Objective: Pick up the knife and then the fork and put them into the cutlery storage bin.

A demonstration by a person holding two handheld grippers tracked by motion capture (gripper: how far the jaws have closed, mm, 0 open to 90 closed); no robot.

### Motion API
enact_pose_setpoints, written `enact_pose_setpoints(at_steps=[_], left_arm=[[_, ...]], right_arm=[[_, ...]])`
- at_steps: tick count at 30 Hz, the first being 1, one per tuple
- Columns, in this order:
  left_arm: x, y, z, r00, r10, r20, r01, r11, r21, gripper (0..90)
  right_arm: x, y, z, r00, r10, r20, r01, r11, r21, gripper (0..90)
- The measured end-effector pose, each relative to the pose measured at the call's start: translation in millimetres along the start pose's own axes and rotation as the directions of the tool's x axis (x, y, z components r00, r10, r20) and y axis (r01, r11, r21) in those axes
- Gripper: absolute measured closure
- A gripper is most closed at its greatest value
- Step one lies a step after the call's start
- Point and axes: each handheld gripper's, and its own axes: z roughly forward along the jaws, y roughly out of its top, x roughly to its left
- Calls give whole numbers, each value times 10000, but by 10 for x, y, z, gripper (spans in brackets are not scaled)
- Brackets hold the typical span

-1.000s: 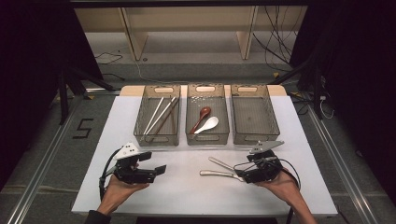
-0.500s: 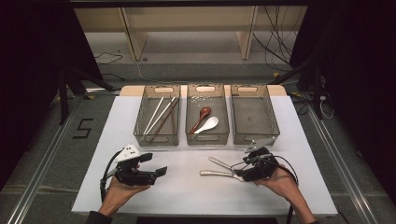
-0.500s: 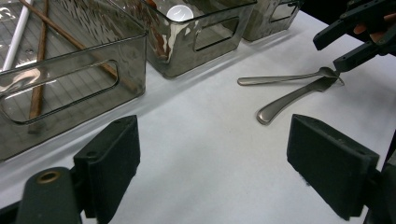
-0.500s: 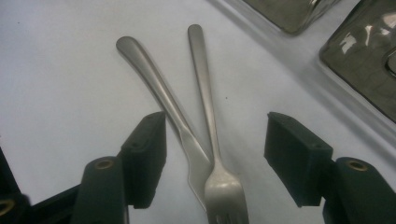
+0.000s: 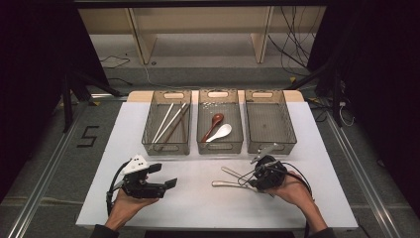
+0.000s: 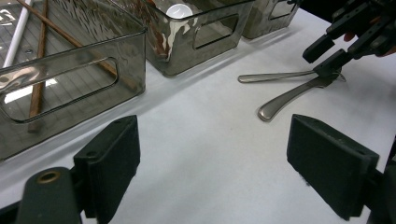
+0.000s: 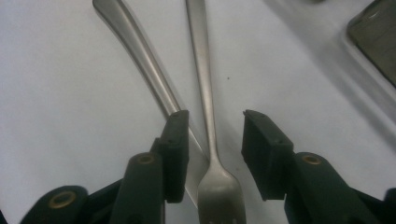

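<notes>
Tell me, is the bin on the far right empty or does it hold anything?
Empty: the right bin shows only its bare gridded floor in the high view, while the other two hold utensils.

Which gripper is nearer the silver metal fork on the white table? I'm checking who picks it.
Right. The right gripper straddles the silver metal fork, jaws closing; the left gripper waits well apart.

Right gripper (image 5: 246, 177) shifted slightly left and lower toward the two metal utensils on the tabletop (image 5: 198, 203), compared with a second ago. Jaws just been closing, much narrower than before. Fork (image 7: 211, 140) neck now between the fingers (image 7: 175, 149), pads not yet pressing it. Second utensil handle (image 7: 140, 51) now passing under the left-hand finger. Right hand (image 5: 292, 191) drawn in a little after the gripper.
</notes>
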Motion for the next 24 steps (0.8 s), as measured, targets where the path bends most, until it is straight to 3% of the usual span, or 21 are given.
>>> enact_pose_setpoints(at_steps=[12,24], left_arm=[[-2,-4,2,10000,4,10,-4,10000,27,170],[-4,-8,9,10000,70,21,-70,10000,47,170]], right_arm=[[-10,43,99,9995,-318,58,314,9978,582,779],[-32,111,153,9999,-143,-48,148,9947,1018,837]])
